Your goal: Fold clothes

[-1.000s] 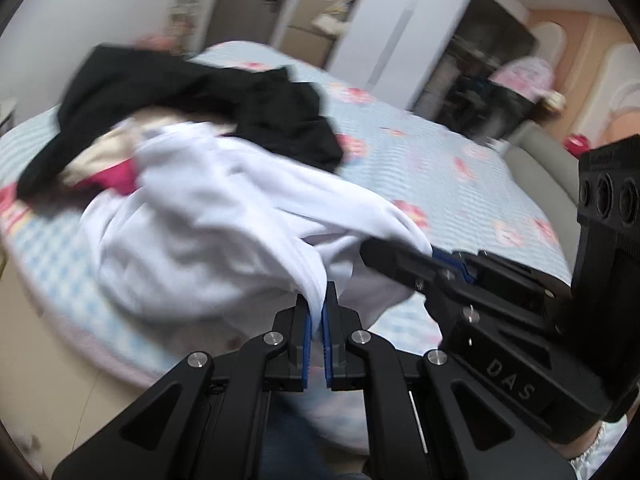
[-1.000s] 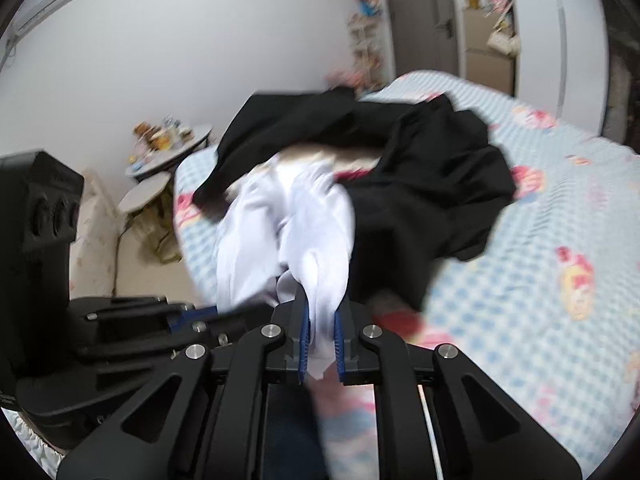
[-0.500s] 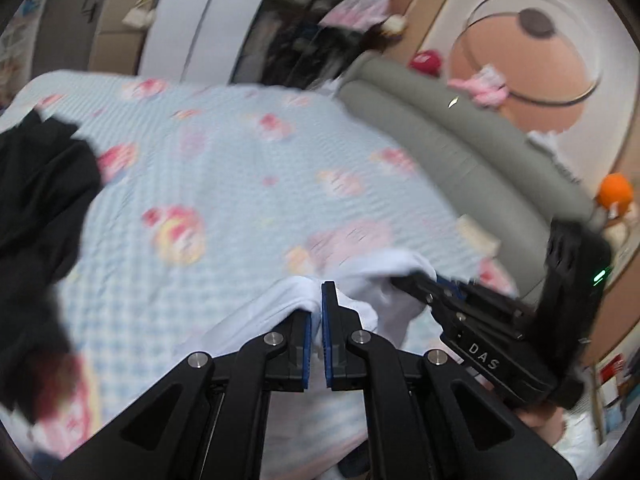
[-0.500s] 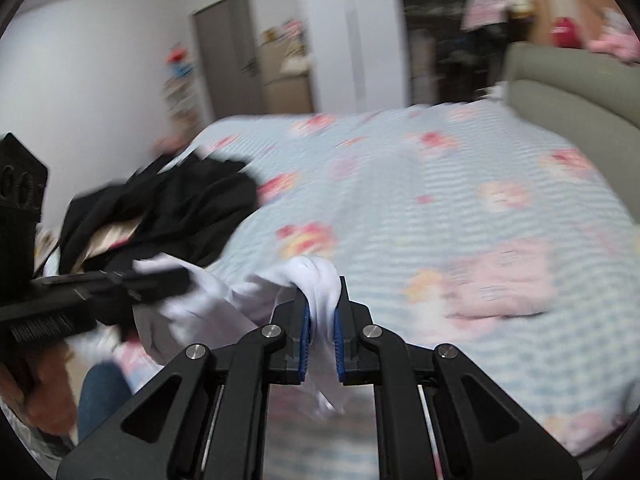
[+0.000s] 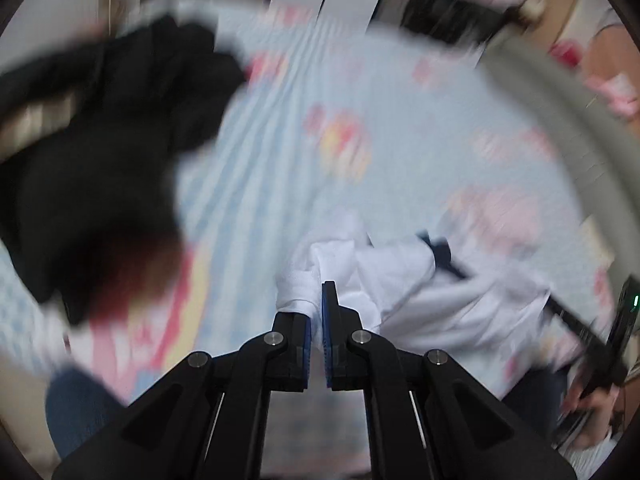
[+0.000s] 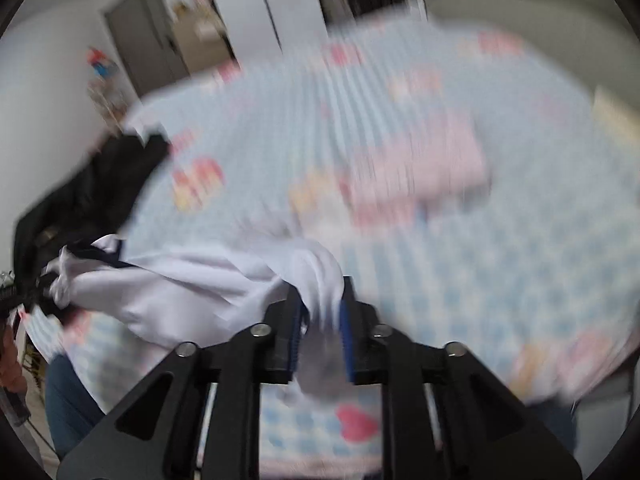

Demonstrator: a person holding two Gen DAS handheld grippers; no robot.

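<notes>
Both grippers — left, right — hold jaws clamped on a white garment above the bed, beside the black clothes pile; spreading step — next, lay it flat

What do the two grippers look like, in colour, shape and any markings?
Both look alike. The left gripper and the right gripper are matte black, each with two angular linkage bars joined by round silver bolts. Their jaws are lined with blue pads. In the left wrist view the other tool's black body shows a small green light. No cables or sleeves can be made out; the pictures are blurred.
</notes>
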